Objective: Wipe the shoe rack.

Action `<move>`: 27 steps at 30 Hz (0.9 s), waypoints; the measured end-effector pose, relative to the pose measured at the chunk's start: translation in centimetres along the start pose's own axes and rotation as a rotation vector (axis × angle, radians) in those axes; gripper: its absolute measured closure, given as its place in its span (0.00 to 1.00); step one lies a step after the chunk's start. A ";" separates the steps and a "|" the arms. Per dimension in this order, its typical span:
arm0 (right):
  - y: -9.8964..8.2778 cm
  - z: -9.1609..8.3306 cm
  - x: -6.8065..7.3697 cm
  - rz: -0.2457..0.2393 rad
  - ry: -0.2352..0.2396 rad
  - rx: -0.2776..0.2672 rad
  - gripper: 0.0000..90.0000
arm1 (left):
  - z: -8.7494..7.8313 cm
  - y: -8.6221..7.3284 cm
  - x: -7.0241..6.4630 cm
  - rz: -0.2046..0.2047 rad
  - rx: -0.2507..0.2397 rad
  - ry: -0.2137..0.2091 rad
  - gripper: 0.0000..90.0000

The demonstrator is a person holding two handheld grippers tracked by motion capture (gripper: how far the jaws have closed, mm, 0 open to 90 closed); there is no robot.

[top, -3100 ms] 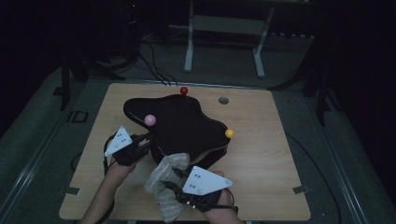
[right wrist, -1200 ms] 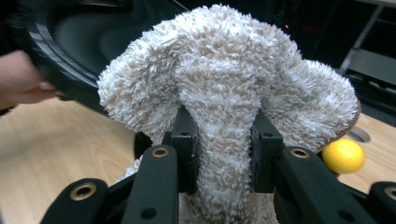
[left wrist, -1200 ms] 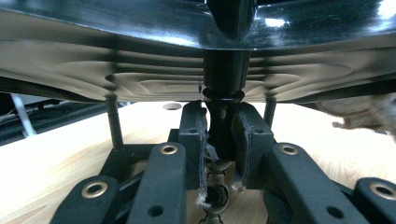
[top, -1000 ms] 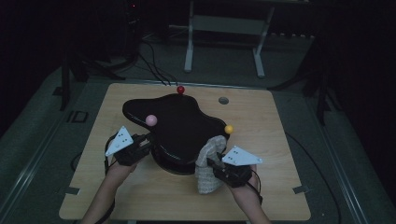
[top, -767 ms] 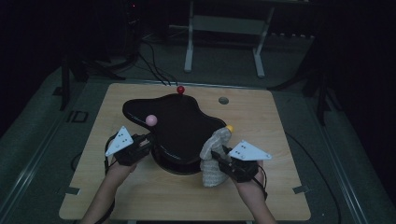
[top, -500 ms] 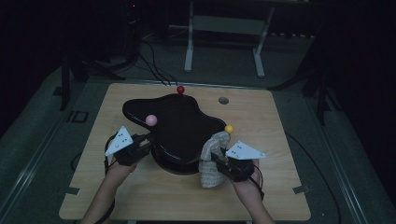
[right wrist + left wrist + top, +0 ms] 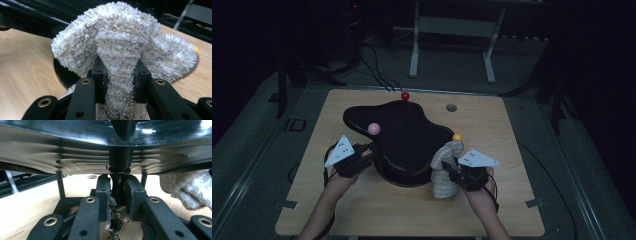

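Left gripper [image 7: 368, 156] clamps black stand [image 7: 404, 137] post; right gripper [image 7: 451, 171] grips fluffy cloth [image 7: 445, 167] at stand edge

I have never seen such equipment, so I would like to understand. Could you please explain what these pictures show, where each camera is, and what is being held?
There is no robot here. A person sits at a wooden table and holds a hand tool with two black fingers in each hand. One picture comes from a fixed camera above the table. The other two come from small cameras riding on each tool, looking along its fingers.

On the table stands a glossy black, wavy-edged tray raised on thin posts, with a red ball, a pink ball and a yellow ball on stalks around it.

The left gripper is closed on a dark post under the tray, as if steadying it. The right gripper squeezes a fluffy beige cloth by the tray's near right edge, probably for wiping.
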State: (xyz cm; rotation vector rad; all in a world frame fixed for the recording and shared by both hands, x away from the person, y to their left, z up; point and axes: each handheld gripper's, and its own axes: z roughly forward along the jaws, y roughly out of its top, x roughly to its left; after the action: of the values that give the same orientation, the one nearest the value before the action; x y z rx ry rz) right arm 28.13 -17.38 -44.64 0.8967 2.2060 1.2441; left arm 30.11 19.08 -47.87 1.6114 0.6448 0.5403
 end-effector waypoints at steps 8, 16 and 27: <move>-1.1 0.8 -0.5 0.013 0.001 0.050 0.77 | 0.0 0.0 0.0 0.007 0.003 0.002 0.83; -1.6 1.4 -1.3 0.027 -0.022 0.072 0.77 | 0.0 0.0 0.0 0.005 0.003 -0.001 0.83; -3.0 2.3 -3.1 0.056 -0.060 0.134 0.77 | 0.0 0.0 0.1 0.008 0.004 -0.006 0.83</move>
State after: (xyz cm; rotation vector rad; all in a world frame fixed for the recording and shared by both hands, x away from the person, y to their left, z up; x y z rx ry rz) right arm 30.80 -19.44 -48.20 1.0401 2.2516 1.0897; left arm 30.17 19.12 -47.85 1.6192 0.6356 0.5408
